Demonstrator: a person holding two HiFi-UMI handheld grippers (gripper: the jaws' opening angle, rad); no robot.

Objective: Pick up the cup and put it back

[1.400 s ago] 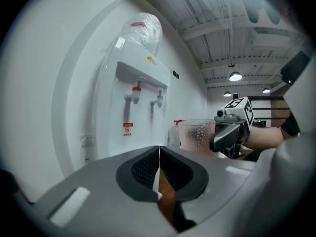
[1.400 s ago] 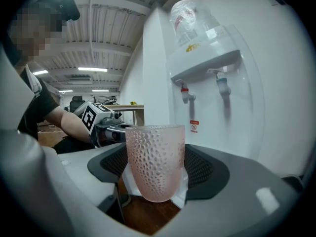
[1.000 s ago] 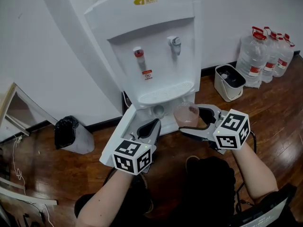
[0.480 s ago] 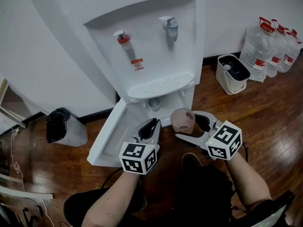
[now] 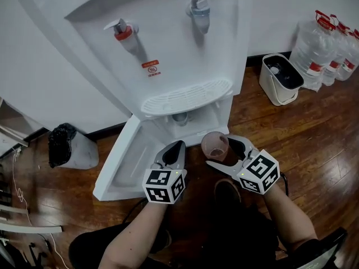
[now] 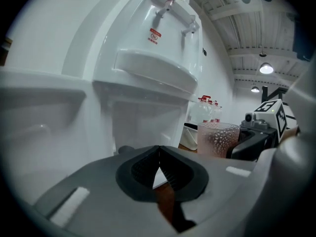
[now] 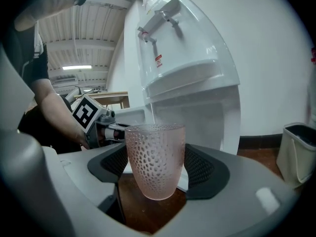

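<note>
Cup [image 5: 215, 145], pink and dimpled, gripped upright between the pads of the right gripper [image 5: 216, 153], off the floor, mouth up. Just beside it on the left, left gripper [image 5: 173, 152] clenched with nothing between its jaws and aimed the same way. Both held low and forward on bare forearms [image 5: 289, 214], marker cubes [image 5: 164, 185] toward the body. Close ahead of the jaws, the base of a white water dispenser [image 5: 168, 55], with its lower door [image 5: 119, 164] swung open to the left. Higher up, drip tray [image 5: 185, 96], red tap [image 5: 124, 31], blue tap [image 5: 197, 7]. Underneath, dark wooden floor [image 5: 317, 136]. Well off to the right by the wall, white bin [image 5: 279, 80] and water bottles [image 5: 331, 43]; far left, black-bagged bin [image 5: 68, 148]. Open floor right of the cup; door edge near the left gripper.
</note>
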